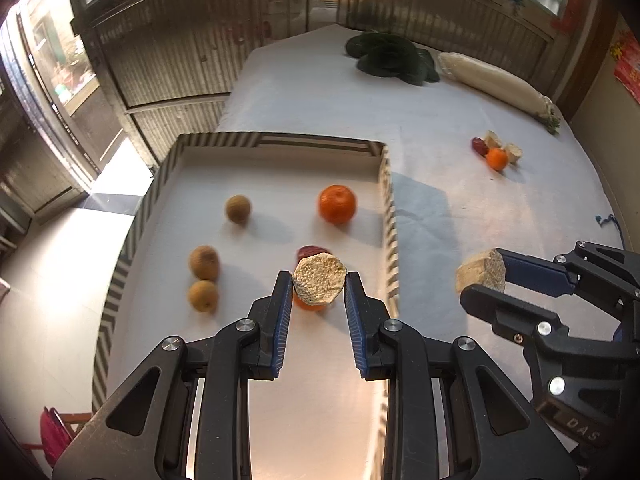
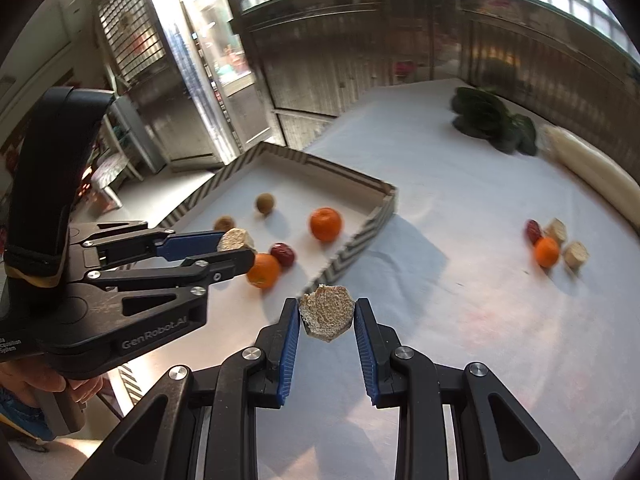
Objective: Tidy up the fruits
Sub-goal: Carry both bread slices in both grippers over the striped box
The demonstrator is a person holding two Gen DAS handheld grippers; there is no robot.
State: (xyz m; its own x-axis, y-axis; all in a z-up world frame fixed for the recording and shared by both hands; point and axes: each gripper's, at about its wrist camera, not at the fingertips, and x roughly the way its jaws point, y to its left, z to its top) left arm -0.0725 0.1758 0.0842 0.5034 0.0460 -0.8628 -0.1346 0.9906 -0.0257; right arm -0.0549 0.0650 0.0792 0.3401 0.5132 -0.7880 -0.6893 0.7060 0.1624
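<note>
Both tools clamp beige chunks: left tool (image 1: 319, 285) over the striped tray (image 1: 390, 200), right tool (image 2: 327, 317) beside its rim.

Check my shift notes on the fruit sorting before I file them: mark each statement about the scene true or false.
1. Each set of tongs grips a pale cut chunk. True: the left tongs hold one chunk, the right tongs hold another chunk.
2. The striped tray holds no fruit. False: it holds oranges, brown fruits and a red date.
3. Three small brown fruits lie in the tray. True.
4. An orange lies on the white cloth outside the tray. True, beside pale chunks and a red date.
5. The dark leafy greens lie inside the tray. False: they lie on the cloth at the far end.
</note>
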